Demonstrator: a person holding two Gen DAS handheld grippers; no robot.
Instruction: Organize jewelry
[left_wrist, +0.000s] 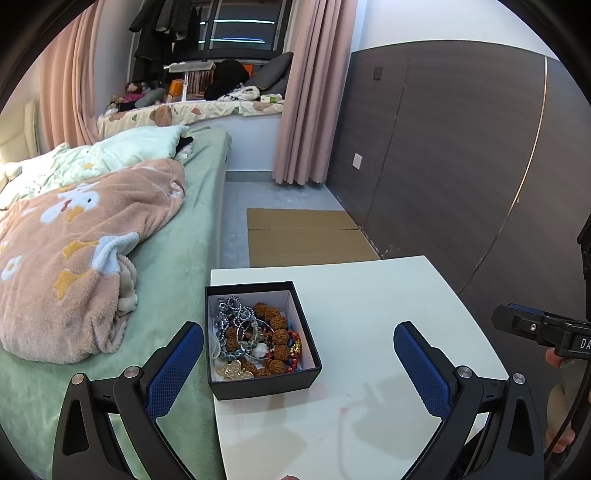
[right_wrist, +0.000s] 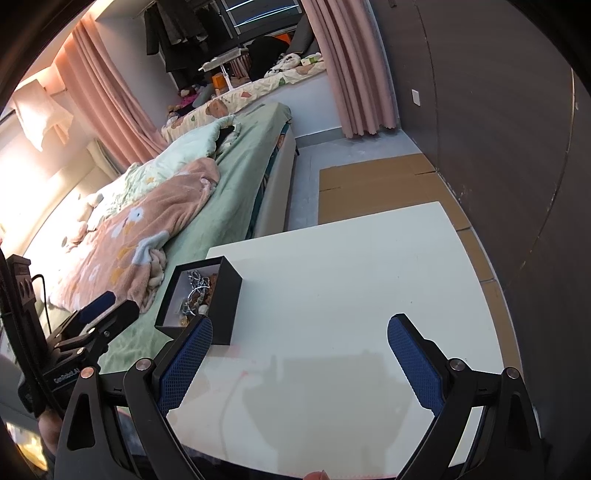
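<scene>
A black box (left_wrist: 258, 384) sits near the left edge of the white bench (left_wrist: 369, 314), lower centre of the left wrist view, filled with a tangle of jewelry (left_wrist: 255, 338) — brown bead strands, silver chain, a gold clover piece. The left gripper (left_wrist: 298, 363) hangs above the bench with its blue-padded fingers (left_wrist: 173, 365) spread wide, holding nothing. The right gripper (right_wrist: 300, 360) is likewise wide apart and empty — the box lies just beyond its left finger. A bed (left_wrist: 177, 258) fills the left of the frame.

Black jewelry box (left_wrist: 258, 380) on white table (left_wrist: 369, 314)
</scene>
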